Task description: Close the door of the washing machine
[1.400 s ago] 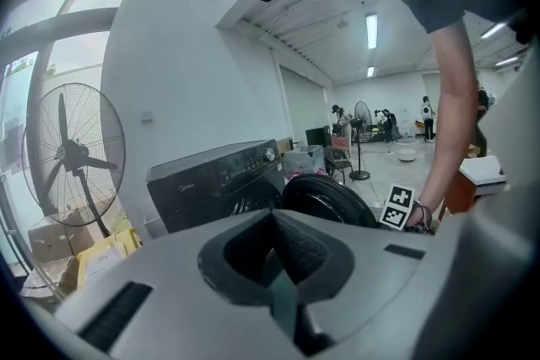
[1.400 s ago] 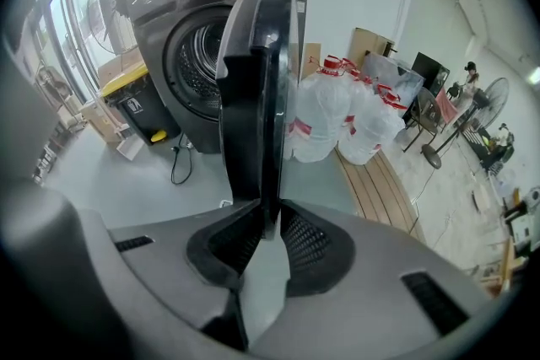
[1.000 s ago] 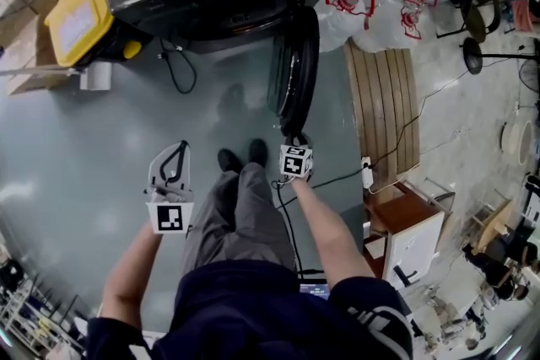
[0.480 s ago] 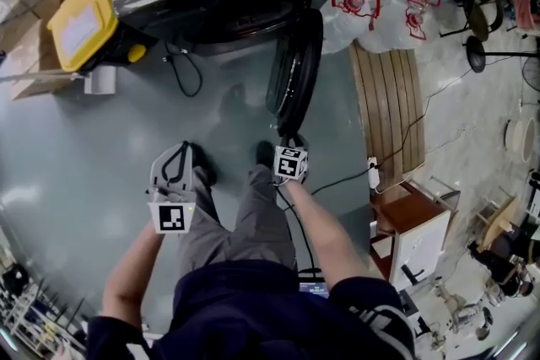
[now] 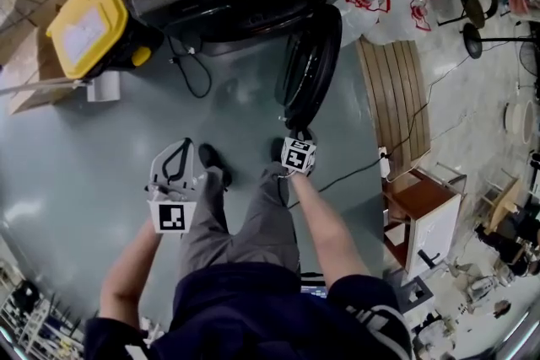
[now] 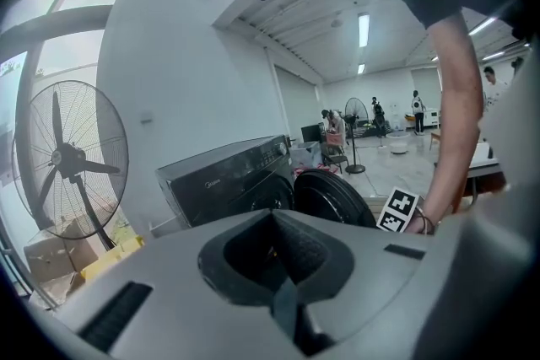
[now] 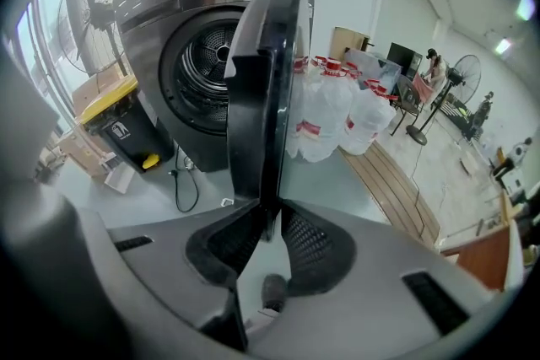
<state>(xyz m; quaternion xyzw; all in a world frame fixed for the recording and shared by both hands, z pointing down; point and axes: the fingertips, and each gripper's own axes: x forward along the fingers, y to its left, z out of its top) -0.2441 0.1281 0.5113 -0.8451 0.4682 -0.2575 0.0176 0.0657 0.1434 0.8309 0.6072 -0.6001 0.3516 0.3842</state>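
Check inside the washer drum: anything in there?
Only perforated metal drum wall shows in the right gripper view; no laundry visible there. The open door covers the opening's right side, so that part is unseen.

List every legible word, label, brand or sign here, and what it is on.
No words read clearly.
On the washing machine: control-panel marks and a front logo, too small to read.
On the bin: a white litter pictogram; the white label on its yellow lid is blurred.
On the plastic bags: red print, blurred.
On the door: no print visible.
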